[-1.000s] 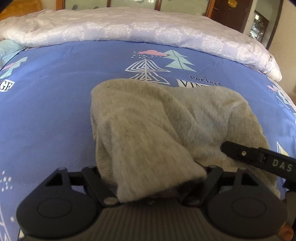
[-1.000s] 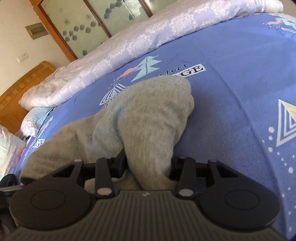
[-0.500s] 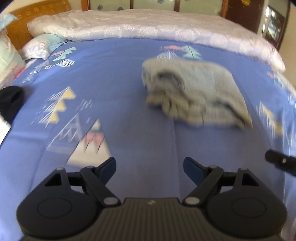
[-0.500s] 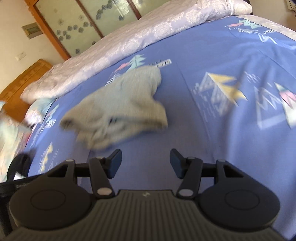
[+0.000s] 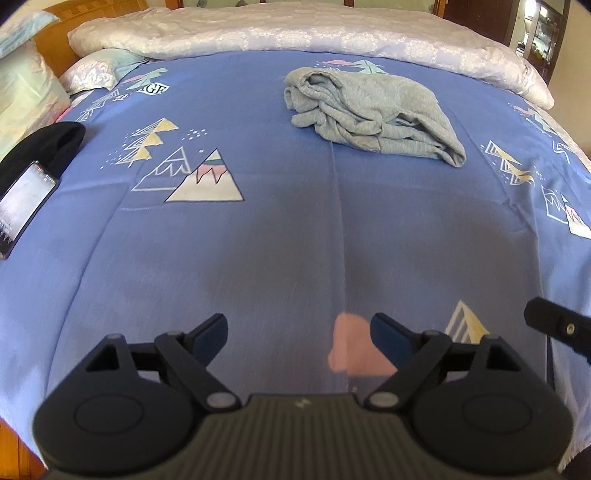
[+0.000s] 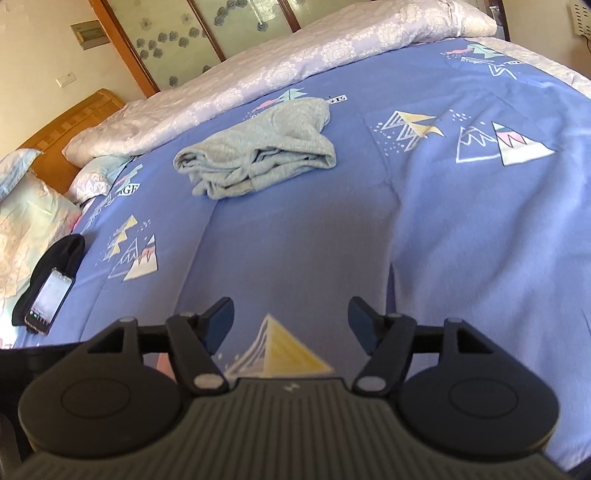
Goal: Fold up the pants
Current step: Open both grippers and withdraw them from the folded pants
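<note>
Blue bedding printed with mountains and trees covers the bed [image 5: 258, 240], with a pale quilt [image 5: 295, 33] bunched along its far side and pillows [image 6: 26, 206] against a wooden headboard. Off to one side, a phone [image 6: 50, 299] lies on a dark cloth [image 6: 62, 258].

The grey pants [image 5: 373, 110] sit in the far middle of the bed as a compact folded bundle, its layered edges turned toward the cameras and somewhat rumpled. Judging by that shape, the folding looks essentially done; what remains is at most tidying the loose edges at the near side, which would call for reaching back across the bed and pinching those layers evenly.

Both tools are well apart from the bundle. The left hand-held gripper [image 5: 297, 332] is spread wide with only blue cover showing between its fingers, so it grasps nothing; its jaws have just been opening a little further. The right hand-held gripper [image 6: 291, 319] is likewise released and empty, its jaws having just been opening too, with a printed yellow triangle visible in the gap. Part of the right tool pokes into the left view's edge.
</note>
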A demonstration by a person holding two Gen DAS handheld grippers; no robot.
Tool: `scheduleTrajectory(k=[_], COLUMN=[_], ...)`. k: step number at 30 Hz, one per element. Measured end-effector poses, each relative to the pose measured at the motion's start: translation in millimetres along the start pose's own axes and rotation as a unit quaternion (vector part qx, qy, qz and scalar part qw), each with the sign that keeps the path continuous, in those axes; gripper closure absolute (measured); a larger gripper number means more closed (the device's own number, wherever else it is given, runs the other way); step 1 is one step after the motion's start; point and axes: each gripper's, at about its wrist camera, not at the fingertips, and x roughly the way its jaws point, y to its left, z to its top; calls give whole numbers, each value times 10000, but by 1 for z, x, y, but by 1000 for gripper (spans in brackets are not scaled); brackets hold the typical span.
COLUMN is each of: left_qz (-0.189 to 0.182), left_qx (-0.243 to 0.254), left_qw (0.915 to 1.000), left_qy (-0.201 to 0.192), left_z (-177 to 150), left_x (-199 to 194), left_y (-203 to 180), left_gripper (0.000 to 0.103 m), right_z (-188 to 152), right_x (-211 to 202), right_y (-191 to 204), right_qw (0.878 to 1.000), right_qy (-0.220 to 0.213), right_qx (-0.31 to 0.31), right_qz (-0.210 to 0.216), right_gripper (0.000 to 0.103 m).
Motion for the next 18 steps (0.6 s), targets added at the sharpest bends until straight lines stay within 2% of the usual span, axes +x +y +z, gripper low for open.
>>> scheduleTrajectory(k=[12, 18], left_qz=[119, 233], left_qx=[-42, 10], left_qw=[9999, 9993], left_qy=[-65, -277], left_z=[-19, -28], left_x=[-8, -22], left_y=[3, 0], left_gripper=[11, 7], right_z=[-22, -33], right_x=[-6, -7], right_y=[14, 19], right_qw=[10000, 9999], right_qy=[1, 85], right_qx=[73, 69], right_qz=[-12, 45], right_gripper=[31, 31])
